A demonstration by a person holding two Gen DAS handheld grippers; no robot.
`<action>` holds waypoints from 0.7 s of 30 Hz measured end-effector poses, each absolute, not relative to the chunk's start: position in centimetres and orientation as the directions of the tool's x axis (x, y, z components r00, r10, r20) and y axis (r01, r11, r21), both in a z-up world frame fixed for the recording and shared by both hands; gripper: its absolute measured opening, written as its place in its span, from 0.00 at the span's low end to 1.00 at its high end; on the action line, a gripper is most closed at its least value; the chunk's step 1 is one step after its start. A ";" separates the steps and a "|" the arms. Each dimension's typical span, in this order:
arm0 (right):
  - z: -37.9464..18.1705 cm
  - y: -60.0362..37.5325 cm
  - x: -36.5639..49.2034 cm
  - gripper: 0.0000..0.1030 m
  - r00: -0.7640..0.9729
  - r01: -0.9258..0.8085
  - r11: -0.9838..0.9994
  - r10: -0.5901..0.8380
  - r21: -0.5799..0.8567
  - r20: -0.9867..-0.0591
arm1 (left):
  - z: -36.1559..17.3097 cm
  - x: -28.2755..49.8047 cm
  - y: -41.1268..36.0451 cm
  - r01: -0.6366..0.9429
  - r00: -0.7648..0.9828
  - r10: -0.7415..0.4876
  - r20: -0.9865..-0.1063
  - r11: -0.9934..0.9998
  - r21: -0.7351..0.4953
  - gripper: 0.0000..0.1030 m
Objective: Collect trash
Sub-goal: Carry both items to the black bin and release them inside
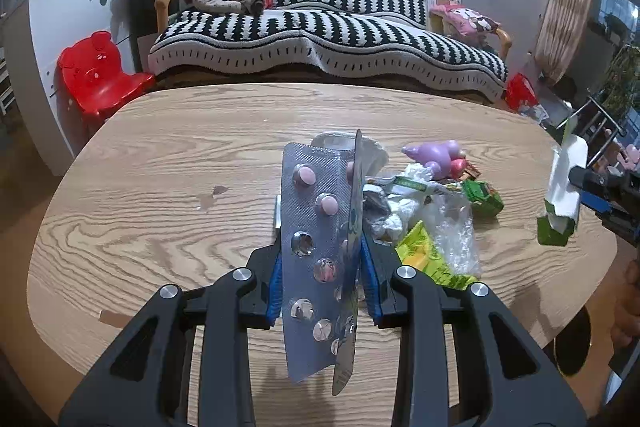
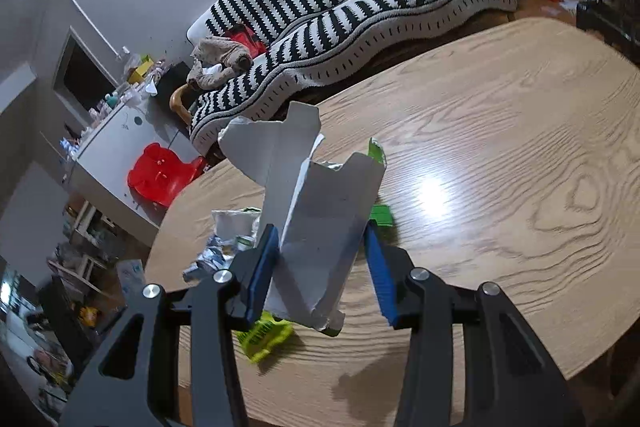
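Left gripper [image 1: 320, 267] is clamped on folded blister packs [image 1: 316, 251], right gripper [image 2: 320, 267] on a torn carton [image 2: 316, 227], both held above the table [image 1: 160, 155]; thin edge-on grips, so either could be dropped if tilted.

Blister packs [image 1: 316, 251] upright, clamped – torn carton [image 2: 320, 227] likewise
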State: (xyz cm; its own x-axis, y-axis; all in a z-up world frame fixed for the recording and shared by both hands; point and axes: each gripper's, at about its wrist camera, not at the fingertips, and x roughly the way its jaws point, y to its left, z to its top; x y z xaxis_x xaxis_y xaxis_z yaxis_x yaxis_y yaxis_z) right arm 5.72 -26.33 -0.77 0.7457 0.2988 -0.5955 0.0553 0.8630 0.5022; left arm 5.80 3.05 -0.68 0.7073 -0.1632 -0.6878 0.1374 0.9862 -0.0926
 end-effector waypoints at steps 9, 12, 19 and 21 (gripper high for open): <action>1.1 -34.3 -1.1 0.43 0.780 0.127 0.916 0.145 0.381 -0.609 | -0.2 5.1 -1.2 0.247 0.679 -0.267 -0.684 0.960 -0.129 0.30; 0.9 -39.2 -4.5 0.43 0.787 0.211 0.904 0.068 0.371 -0.613 | 0.3 4.4 -5.0 0.325 0.662 -0.319 -0.678 0.938 -0.123 0.30; -0.6 -48.7 -11.9 0.43 0.762 0.389 0.857 -0.092 0.339 -0.641 | 0.3 1.5 -18.2 0.550 0.556 -0.501 -0.663 0.820 -0.159 0.30; -1.5 -51.2 -14.1 0.43 0.736 0.447 0.837 -0.143 0.315 -0.662 | -0.5 0.2 -22.1 0.611 0.505 -0.545 -0.670 0.773 -0.169 0.30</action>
State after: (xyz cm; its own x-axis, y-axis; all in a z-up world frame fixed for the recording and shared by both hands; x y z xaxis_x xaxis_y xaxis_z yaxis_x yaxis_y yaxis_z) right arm -14.13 -51.25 -1.55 0.7356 -0.1431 -0.6621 0.4468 0.8372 0.3155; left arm 0.15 -22.13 -0.49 0.5046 -0.5451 -0.6695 0.6111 0.7733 -0.1690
